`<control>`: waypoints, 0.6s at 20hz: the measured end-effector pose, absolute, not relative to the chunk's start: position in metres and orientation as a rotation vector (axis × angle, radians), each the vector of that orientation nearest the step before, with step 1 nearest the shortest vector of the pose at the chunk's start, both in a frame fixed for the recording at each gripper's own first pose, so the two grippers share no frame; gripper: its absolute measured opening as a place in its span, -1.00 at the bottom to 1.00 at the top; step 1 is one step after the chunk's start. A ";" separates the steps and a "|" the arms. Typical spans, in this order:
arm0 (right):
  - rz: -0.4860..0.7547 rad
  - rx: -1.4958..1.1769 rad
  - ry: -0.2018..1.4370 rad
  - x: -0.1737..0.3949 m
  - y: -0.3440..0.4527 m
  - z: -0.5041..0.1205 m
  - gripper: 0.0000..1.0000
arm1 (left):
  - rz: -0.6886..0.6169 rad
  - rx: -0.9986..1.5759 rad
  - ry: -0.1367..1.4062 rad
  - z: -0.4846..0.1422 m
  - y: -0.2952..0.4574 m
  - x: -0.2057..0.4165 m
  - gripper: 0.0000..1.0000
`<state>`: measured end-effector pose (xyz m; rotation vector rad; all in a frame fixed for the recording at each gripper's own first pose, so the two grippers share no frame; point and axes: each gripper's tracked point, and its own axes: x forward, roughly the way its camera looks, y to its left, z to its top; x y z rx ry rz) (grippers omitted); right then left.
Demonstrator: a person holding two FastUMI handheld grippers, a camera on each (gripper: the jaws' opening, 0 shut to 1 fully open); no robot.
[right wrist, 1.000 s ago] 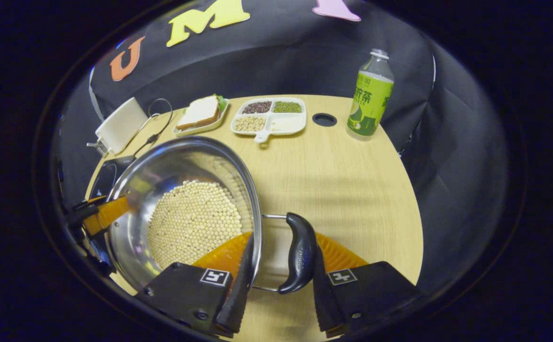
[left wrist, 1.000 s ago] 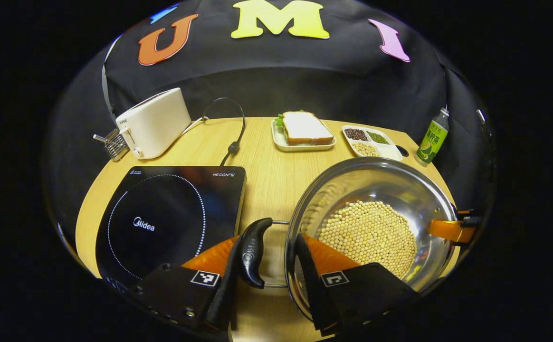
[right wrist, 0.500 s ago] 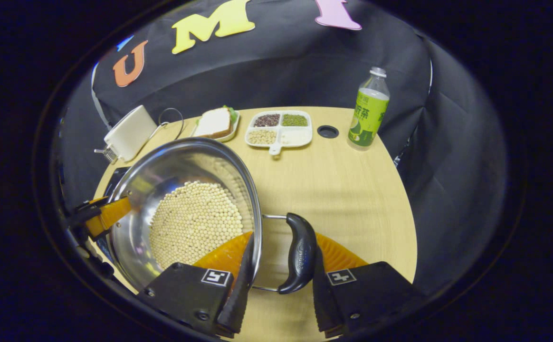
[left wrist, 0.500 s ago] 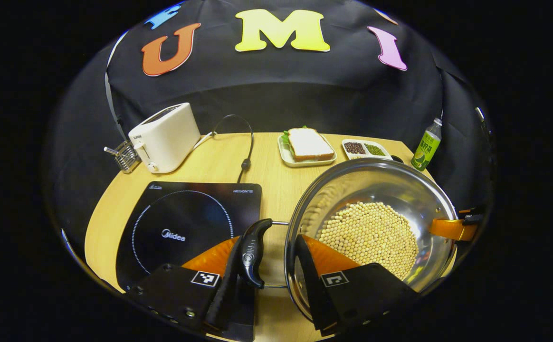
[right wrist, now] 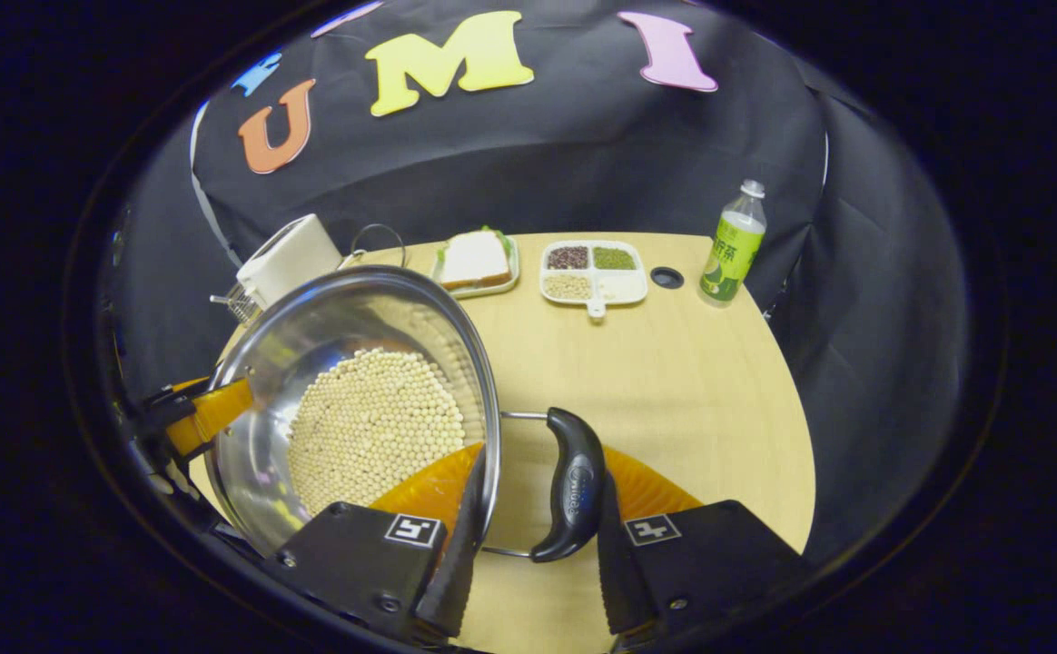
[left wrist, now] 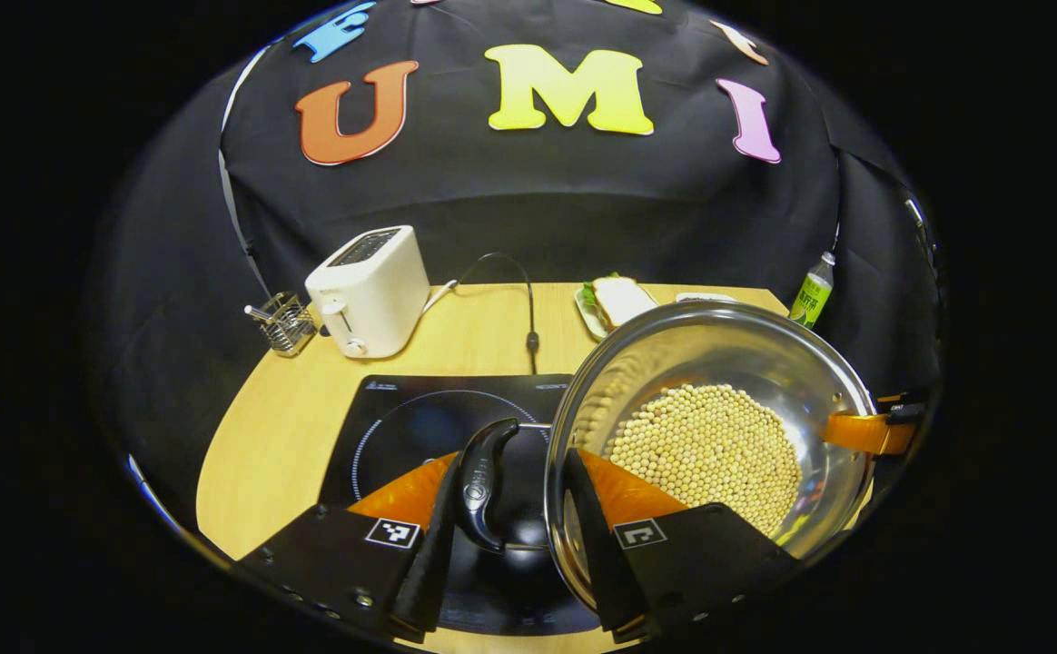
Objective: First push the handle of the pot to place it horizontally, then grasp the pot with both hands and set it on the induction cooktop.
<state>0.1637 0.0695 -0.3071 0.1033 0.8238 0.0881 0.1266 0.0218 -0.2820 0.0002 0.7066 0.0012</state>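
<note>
The pot (left wrist: 719, 363) is shiny silver steel with black handles (left wrist: 483, 481), full of pale yellow beans (left wrist: 706, 450). Beside it the cooktop (left wrist: 419, 418) is glossy black with a white dotted ring. Behind the pot stand a cream toaster (left wrist: 370, 291) and a green-labelled bottle (right wrist: 731, 245) on the light wooden table (right wrist: 674, 381).

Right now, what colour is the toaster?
The toaster is white or cream. It shows best in the left gripper view.
</note>
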 end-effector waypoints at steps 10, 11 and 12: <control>0.124 0.121 0.823 0.158 0.168 -0.289 0.19 | 0.046 0.036 0.681 -0.261 0.116 0.116 0.25; 0.129 0.122 0.824 0.160 0.177 -0.290 0.15 | 0.053 0.033 0.681 -0.262 0.123 0.117 0.24; 0.133 0.121 0.824 0.162 0.185 -0.290 0.14 | 0.059 0.034 0.683 -0.262 0.131 0.117 0.24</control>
